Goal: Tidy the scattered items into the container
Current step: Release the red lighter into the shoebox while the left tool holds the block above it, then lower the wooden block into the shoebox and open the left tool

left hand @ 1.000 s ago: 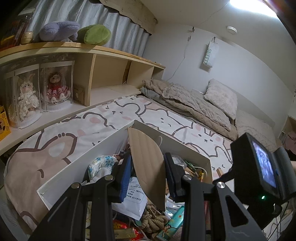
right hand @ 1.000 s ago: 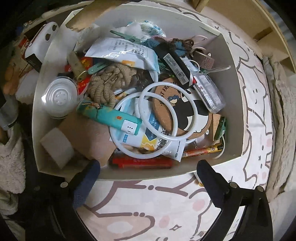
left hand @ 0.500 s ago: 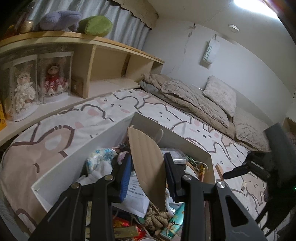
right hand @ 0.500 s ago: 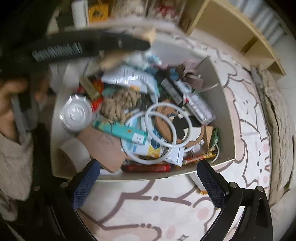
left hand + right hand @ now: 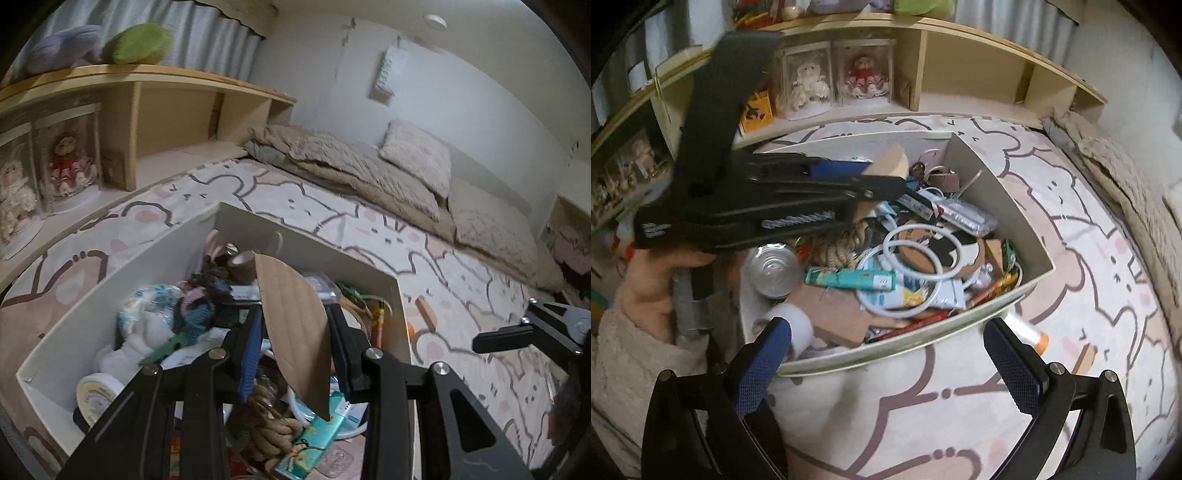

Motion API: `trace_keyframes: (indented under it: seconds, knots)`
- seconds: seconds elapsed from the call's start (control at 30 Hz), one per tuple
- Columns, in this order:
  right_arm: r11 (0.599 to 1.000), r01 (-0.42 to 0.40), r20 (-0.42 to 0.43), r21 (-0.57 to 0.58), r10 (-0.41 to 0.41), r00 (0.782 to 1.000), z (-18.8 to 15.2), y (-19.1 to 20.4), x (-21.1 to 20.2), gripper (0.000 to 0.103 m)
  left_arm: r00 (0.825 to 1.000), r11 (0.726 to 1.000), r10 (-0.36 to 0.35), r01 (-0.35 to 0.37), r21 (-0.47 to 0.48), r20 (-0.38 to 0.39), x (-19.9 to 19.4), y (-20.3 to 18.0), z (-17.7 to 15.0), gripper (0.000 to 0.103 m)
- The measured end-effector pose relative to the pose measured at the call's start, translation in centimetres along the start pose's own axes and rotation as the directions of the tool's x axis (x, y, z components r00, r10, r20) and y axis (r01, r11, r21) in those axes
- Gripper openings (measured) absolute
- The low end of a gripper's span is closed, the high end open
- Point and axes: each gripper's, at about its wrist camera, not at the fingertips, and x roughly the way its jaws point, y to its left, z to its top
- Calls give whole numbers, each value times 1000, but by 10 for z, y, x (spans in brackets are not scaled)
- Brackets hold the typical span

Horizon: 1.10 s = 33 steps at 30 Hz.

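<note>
Over box (image 5: 122, 258), left claw (image 5: 295, 354) grips cardboard (image 5: 295, 325) upright.

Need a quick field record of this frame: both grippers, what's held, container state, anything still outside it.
left gripper: shut on cardboard piece, held above the box
right gripper: open, holds nothing, over the bedsheet in front of the box
container: white box, cluttered; white rings, rope bundle, teal tube inside
outside box: orange-capped clear tube and small wooden block on the sheet
</note>
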Motion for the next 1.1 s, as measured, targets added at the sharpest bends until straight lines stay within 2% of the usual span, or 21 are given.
trace_keyframes:
  seconds: [0.07,0.1,0.13,0.17,0.2,0.3,0.6,0.93,1.1]
  knots:
    - [1000,-3,14,30,3,1000,-5,0,-2,103,1000,999,22,-22,23,-21,5,-5,-1,35]
    - [999,-8,22,44,7,1000,-8,0,-3,103,999,999,42,-41,35,-32,7,-7,-2,39]
    - [998,-12,31,55,11,999,-10,0,-5,103,997,996,74,-73,47,-37,9,-9,-3,49]
    - [998,-15,38,64,12,999,-12,1,-6,103,995,994,99,-97,56,-34,9,-11,-3,79]
    - [997,-16,46,70,12,999,-13,1,-7,103,995,993,102,-100,60,-24,7,-12,-4,94]
    - [996,-26,72,89,19,997,-16,-1,-10,103,998,997,60,-60,45,8,-4,-14,-1,95]
    - [990,-26,120,139,9,993,-20,-13,-16,103,992,990,125,-126,68,9,-6,-16,0,95]
    - [983,-26,150,182,-2,989,-25,-21,-17,103,991,987,130,-130,89,12,-7,-22,-1,95]
    - [980,-21,173,197,-13,985,-28,-23,-18,103,987,981,162,-162,109,9,-7,-25,-1,96]
